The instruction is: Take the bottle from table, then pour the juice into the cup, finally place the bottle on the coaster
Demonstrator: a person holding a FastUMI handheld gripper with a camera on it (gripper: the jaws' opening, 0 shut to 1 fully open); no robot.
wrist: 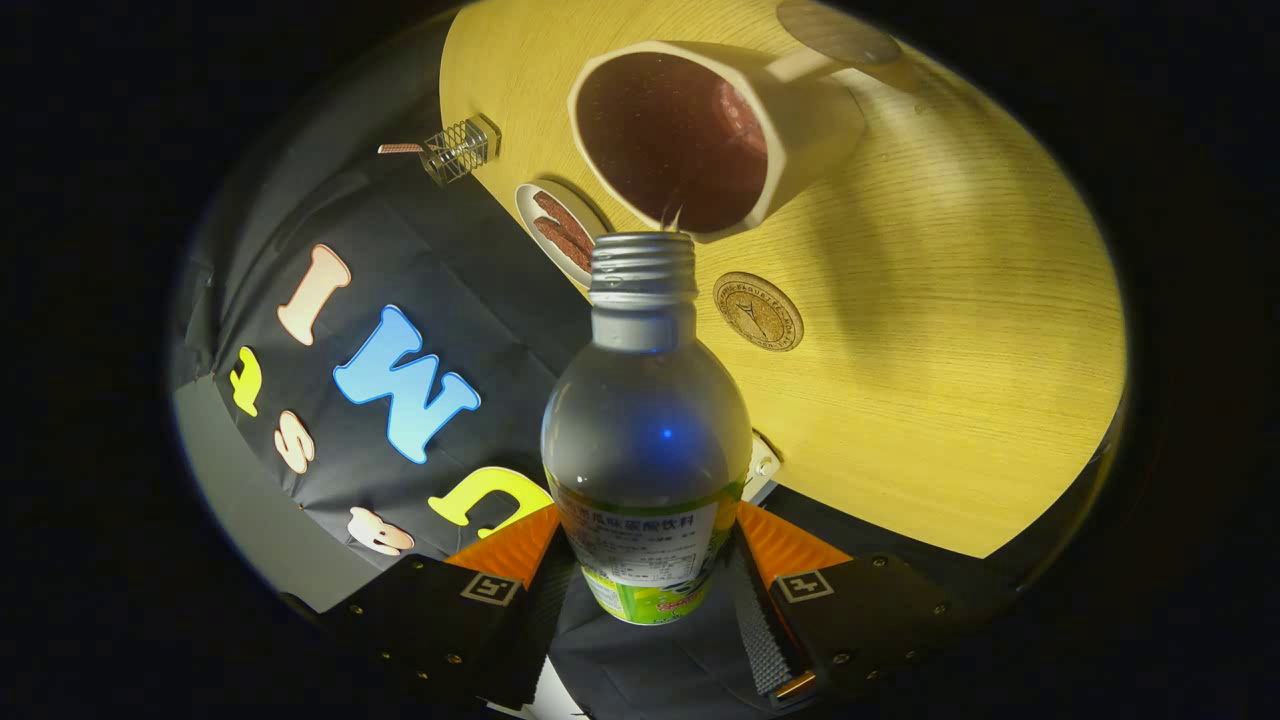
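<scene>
Small wire rack (460, 150) and plate (560, 232) at tabletop (950, 350) edge. Claw (650, 580) clenched on bottle (645, 440) at its labelled belly, tilted mouth-first over cup (700, 140); likely light, smooth, slippery plastic. Coaster (758, 311) just beside cup, on flat wood.

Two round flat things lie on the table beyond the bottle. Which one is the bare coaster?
The coaster is the brown embossed disc just past the bottle mouth, below the cup. The white plate holds brown strips.
</scene>
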